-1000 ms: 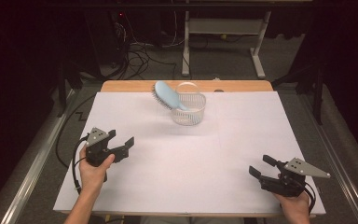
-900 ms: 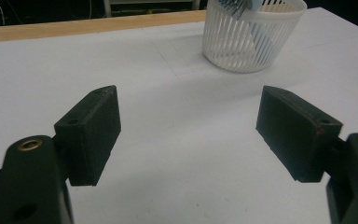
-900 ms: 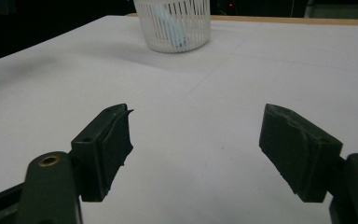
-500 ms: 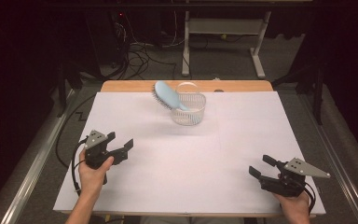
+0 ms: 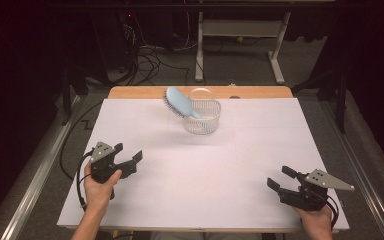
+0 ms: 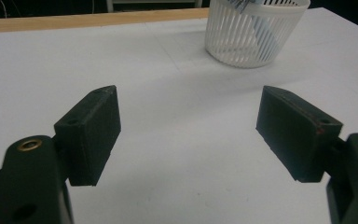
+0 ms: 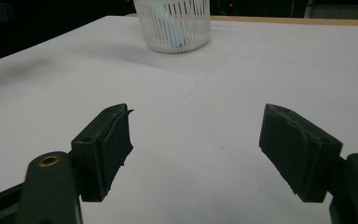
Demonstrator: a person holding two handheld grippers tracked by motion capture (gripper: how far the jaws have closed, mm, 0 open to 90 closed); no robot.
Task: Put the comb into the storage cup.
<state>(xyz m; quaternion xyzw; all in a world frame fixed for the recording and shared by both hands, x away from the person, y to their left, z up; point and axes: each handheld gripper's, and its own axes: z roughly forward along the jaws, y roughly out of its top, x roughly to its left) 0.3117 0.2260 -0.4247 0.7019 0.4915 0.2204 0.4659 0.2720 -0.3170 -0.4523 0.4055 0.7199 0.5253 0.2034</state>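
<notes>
Two grippers [image 5: 128,161] [image 5: 278,178], jaws apart, empty

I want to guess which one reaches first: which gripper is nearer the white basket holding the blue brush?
Left, slightly. The left gripper sits open at the near left of the white basket; the right gripper sits open at the near right corner, farther away.

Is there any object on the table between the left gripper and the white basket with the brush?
No. Bare white table lies between the open left gripper and the white basket holding the blue brush.
</notes>
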